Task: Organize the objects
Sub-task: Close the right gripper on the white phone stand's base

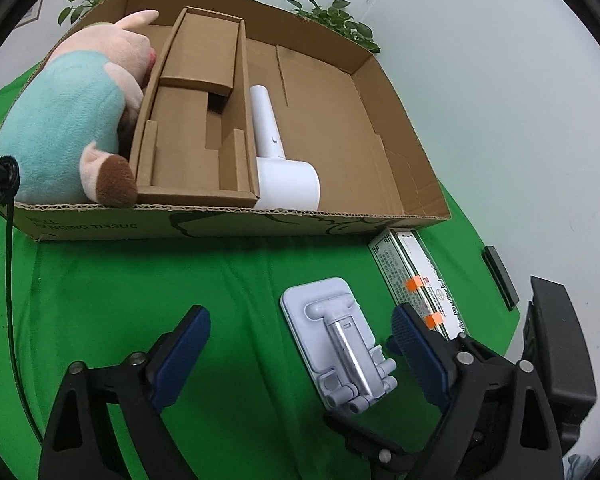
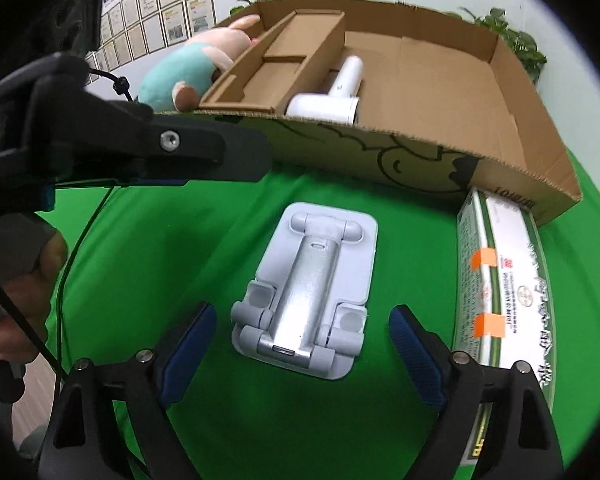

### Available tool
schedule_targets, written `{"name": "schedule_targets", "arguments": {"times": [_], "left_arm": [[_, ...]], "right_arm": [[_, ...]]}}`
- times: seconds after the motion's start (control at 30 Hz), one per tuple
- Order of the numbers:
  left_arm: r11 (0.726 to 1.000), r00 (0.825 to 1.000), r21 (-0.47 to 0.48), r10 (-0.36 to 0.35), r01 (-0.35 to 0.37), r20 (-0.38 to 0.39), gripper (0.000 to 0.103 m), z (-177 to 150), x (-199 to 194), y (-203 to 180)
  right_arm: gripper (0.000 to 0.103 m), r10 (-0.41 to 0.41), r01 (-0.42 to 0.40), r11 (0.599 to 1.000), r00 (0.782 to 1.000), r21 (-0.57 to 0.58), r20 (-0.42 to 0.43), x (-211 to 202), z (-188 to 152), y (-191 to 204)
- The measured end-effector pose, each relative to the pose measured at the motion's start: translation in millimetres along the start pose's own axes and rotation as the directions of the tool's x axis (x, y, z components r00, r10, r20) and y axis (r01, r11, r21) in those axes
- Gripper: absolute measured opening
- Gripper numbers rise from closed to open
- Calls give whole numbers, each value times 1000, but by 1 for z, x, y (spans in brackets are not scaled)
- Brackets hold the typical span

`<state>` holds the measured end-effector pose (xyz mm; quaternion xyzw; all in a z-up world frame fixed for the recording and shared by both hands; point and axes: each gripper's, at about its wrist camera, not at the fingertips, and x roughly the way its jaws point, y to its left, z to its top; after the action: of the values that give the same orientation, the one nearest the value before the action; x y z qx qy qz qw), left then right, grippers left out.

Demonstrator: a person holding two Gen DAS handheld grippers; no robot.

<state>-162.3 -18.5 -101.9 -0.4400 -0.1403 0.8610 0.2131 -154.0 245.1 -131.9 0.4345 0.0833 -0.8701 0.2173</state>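
Note:
A folded pale-grey phone stand (image 1: 336, 340) (image 2: 308, 292) lies flat on the green cloth in front of the cardboard box (image 1: 236, 222) (image 2: 380, 152). My left gripper (image 1: 300, 344) is open, and the stand lies near its right finger with no pad touching it. My right gripper (image 2: 302, 344) is open too, its blue pads (image 2: 192, 344) standing on either side of the stand's near end with gaps. In the box lie a plush pig (image 1: 68, 120) (image 2: 188, 68), a cardboard insert (image 1: 196, 120) (image 2: 276, 68) and a white hair dryer (image 1: 280, 168) (image 2: 332, 96).
A white and green carton with orange tape (image 1: 420, 280) (image 2: 500, 288) lies on the cloth to the right of the stand, against the box corner. The left gripper's black body and a hand (image 2: 24, 292) fill the left of the right wrist view. Plants (image 1: 336, 20) stand behind the box.

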Motion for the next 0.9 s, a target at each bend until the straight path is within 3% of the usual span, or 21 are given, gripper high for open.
{"name": "schedule_targets", "arguments": {"times": [0.13,0.33,0.4,0.57,0.63,0.8,0.9], "left_arm": [[1000,1000,-6,-5,5,-7,90,-2,2,0],[999,999,-4,-35,35,-33,82,-7,7,-5],[999,997,7,-51,52,-57,74,-11,11,-9],[996,990,-4,-85,85,-115,65,-19,23,-17],[998,991,-5,-68,68,-117,64,-21,24,-18],[1000,994,8,-14,15,-110,40,-24,20,-19],[1000,994,11,4,-3,-111,39,-26,18,-19]], "right_arm": [[68,-4,4,1000,1000,-12,-7,-2,-3,1],[68,8,-7,1000,1000,25,-5,-4,-6,2],[68,39,-39,998,999,55,1,-9,-7,4],[68,156,-158,976,987,147,25,-17,-7,-5],[68,204,-207,962,978,176,35,-18,-8,-8],[68,224,-228,953,974,200,42,-17,-6,-13],[67,206,-209,959,978,189,36,-18,-14,-2]]}}
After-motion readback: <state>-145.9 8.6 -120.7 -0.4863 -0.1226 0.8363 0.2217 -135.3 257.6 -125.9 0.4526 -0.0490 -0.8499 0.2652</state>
